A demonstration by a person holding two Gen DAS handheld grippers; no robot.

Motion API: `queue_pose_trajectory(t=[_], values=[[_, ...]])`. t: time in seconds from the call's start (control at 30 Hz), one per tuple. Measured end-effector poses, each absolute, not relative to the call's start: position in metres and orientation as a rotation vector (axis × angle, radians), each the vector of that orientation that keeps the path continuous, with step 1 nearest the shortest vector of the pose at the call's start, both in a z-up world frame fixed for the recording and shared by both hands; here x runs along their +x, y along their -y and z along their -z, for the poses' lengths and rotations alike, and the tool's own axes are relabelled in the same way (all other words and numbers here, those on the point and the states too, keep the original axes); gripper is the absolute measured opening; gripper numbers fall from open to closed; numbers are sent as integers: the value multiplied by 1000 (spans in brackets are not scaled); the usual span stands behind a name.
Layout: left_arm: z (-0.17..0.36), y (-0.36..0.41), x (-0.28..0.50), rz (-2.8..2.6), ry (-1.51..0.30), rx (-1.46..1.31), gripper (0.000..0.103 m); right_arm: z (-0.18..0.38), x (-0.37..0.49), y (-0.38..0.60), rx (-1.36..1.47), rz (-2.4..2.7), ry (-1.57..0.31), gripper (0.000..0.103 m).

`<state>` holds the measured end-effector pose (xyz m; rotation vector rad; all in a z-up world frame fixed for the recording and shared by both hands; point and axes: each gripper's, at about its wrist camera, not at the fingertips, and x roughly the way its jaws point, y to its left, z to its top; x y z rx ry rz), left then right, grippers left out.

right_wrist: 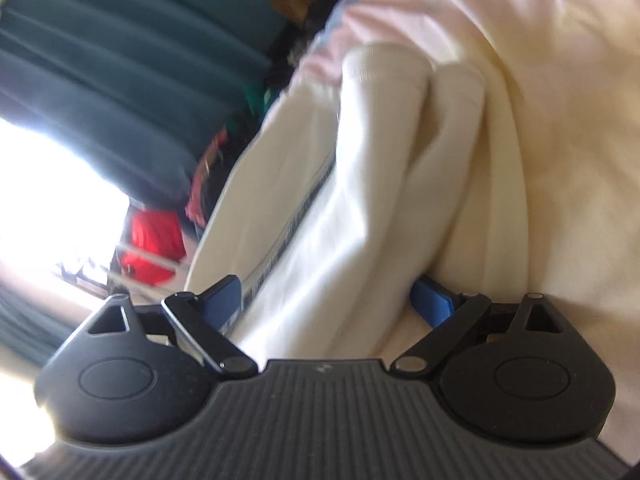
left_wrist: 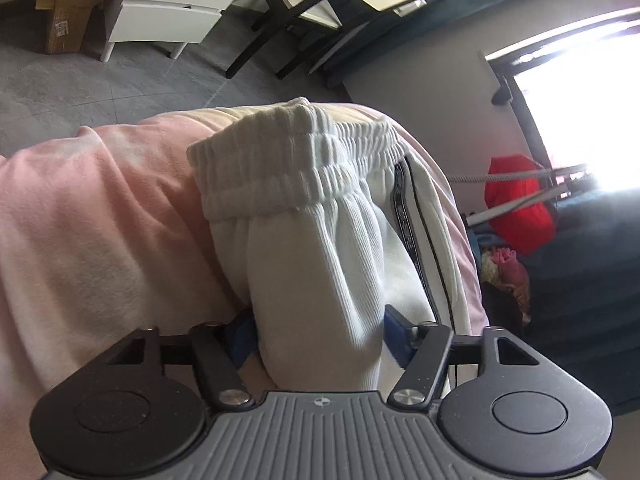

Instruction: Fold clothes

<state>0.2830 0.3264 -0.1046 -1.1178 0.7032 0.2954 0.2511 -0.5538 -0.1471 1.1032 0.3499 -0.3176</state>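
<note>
trousers (left_wrist: 320,248) white, black side stripe | blanket (left_wrist: 100,208) pink | tool pads (right_wrist: 434,302) blue

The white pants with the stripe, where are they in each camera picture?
Left wrist view: the white pants fill the middle, waistband on top, running down between the jaws.
Right wrist view: the white pants run from top centre down between the jaws, blurred.
Shared landmark: the red bundle by the bright window, right edge in the left view, left edge in the right view.
</note>
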Motion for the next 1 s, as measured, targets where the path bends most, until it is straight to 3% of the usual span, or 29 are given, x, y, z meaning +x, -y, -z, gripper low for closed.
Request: queue_pose_trajectory(t=[0.03,0.07,0.1,0.13,0.2,0.43,0.7,1.0], values=[[108,-331,285,-309,-675,-1152,44,148,256,554,1095,336,-329,95],[111,-336,287,-322,-647,-1187,27,148,262,553,1084,351,-313,93],[112,-341,287,-314,-606,-1232,17,147,268,552,1074,360,-301,78],[110,-346,287,-305,-580,-1251,16,148,272,554,1082,356,-291,67],[100,-352,285,-297,-547,-1228,11,150,281,559,1129,359,-294,20],[62,-364,255,-243,-507,-1204,8,121,268,555,1072,372,-276,15],[26,-402,167,-220,-487,-1186,8,109,192,543,1207,306,-265,14],[29,-441,37,-127,-649,-1057,8,100,110,532,1255,267,-339,14]])
